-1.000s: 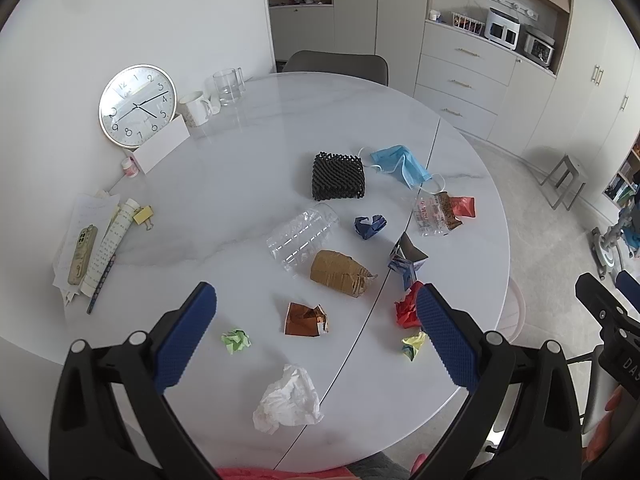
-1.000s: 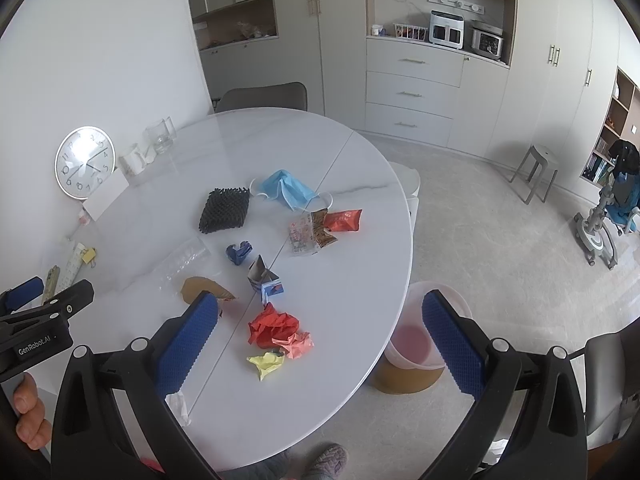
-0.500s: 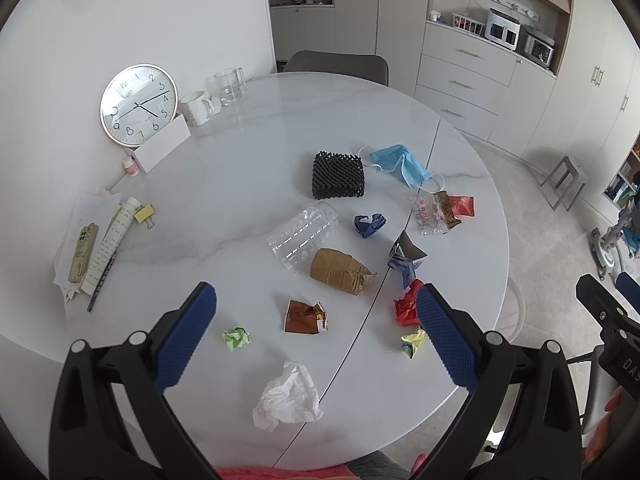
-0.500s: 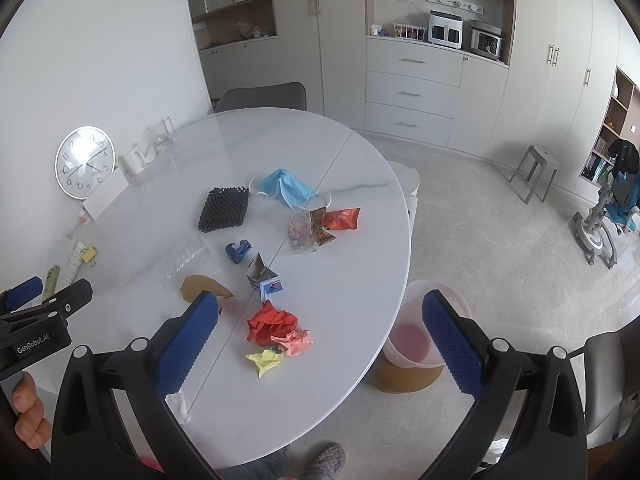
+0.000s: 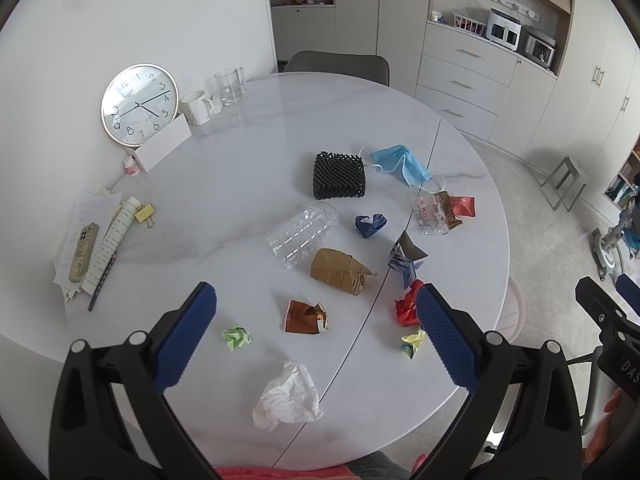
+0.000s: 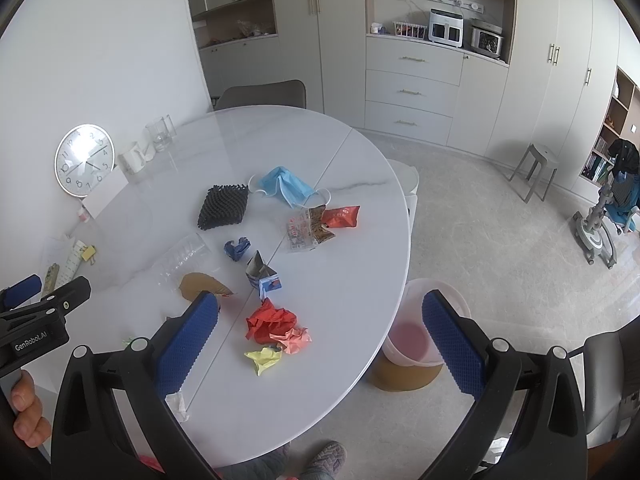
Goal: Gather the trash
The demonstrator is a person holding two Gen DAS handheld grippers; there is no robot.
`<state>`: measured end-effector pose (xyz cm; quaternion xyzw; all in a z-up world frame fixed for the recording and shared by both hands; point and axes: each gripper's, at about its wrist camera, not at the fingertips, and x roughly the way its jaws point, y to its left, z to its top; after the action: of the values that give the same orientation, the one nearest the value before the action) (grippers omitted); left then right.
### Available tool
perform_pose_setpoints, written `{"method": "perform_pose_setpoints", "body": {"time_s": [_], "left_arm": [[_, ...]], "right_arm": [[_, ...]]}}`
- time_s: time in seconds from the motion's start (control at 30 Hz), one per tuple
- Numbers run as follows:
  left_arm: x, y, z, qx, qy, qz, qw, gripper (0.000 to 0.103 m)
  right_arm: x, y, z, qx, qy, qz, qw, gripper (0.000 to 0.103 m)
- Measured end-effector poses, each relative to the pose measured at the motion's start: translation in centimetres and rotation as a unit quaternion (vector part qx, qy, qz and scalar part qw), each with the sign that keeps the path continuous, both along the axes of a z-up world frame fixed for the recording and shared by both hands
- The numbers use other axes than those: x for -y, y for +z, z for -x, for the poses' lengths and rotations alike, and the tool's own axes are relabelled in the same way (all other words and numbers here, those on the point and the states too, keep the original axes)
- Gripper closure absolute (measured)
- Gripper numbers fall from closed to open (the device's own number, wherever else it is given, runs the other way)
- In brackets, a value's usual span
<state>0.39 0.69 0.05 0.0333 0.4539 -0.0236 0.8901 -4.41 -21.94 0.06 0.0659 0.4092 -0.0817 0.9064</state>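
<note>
Trash lies scattered on a round white table: a white tissue wad, green paper ball, brown foil wrapper, brown crushed box, clear plastic cup, black mesh, blue mask, red paper, pink paper, yellow paper and snack wrappers. A pink bin stands on the floor by the table's right edge. My left gripper is open and empty above the near table edge. My right gripper is open and empty, high over the table edge.
A clock, white card, mugs, a glass, papers with a phone case and a binder clip sit at the table's left. A chair stands behind; a stool is on the floor at right.
Both views have shifted only slightly; the table contents sit marginally differently in frame. Both grippers stay open and empty and no trash has moved.
</note>
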Motion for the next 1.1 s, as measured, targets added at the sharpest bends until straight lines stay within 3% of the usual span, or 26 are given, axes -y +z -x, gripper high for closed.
{"method": "perform_pose_setpoints", "body": {"time_s": [0.3,0.5,0.63,0.8,0.93,1.1], "left_arm": [[-0.4,-0.5,-0.4,0.002,-0.007,-0.001,1.0000,0.008],[-2.9,-3.1,-0.9,0.017,-0.036,0.002,0.9992,0.008],[-5.8,-6.8,-1.6,0.020,-0.060,-0.009,0.9980,0.008],[-9.6,-13.2,-2.6,-0.021,-0.073,-0.025,0.9968,0.007],[-11.5,-17.9,-4.0,-0.050,-0.080,-0.031,0.9951,0.008],[-12.0,-22.7,-5.6,-0.097,-0.084,-0.024,0.9914,0.021]], "right_arm": [[-0.2,-0.2,-0.3,0.011,0.003,0.002,1.000,0.002],[-1.8,-2.8,-0.9,0.014,0.033,0.018,0.999,0.002],[-3.3,-5.6,-1.8,-0.019,0.054,0.010,0.998,0.002],[-4.1,-9.7,-2.4,-0.049,0.050,-0.046,0.996,0.002],[-5.2,-12.9,-2.8,-0.076,0.046,-0.028,0.996,0.002],[-5.7,-15.3,-3.3,-0.094,0.040,-0.025,0.994,0.002]]}}
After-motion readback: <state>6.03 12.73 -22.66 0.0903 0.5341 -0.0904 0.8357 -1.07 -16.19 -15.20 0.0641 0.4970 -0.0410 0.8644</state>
